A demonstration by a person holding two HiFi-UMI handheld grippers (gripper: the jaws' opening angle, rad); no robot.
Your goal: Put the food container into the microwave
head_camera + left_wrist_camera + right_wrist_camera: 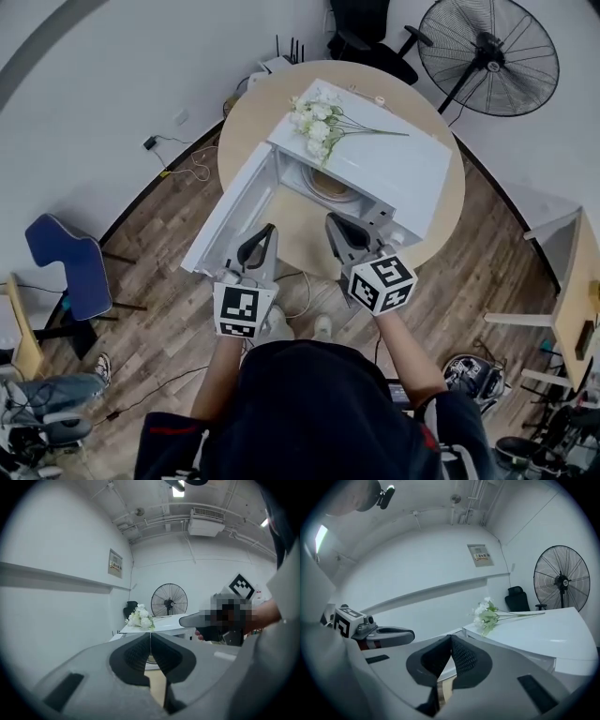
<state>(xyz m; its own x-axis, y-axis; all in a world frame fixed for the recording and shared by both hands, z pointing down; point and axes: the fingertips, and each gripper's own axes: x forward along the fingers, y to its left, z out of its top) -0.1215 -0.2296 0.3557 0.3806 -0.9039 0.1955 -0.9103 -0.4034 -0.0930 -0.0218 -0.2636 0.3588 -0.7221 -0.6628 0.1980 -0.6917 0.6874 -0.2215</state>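
White microwave door (228, 214) stands open; my left hand-held gripper (268, 234) and right hand-held gripper (334, 225), both closed empty, could bump it.

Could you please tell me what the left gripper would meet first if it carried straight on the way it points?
Probably the open front of the white box-shaped microwave, ahead of the shut left gripper; depth is unclear.

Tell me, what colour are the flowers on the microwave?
White flowers with green stems, clearest in the head view.
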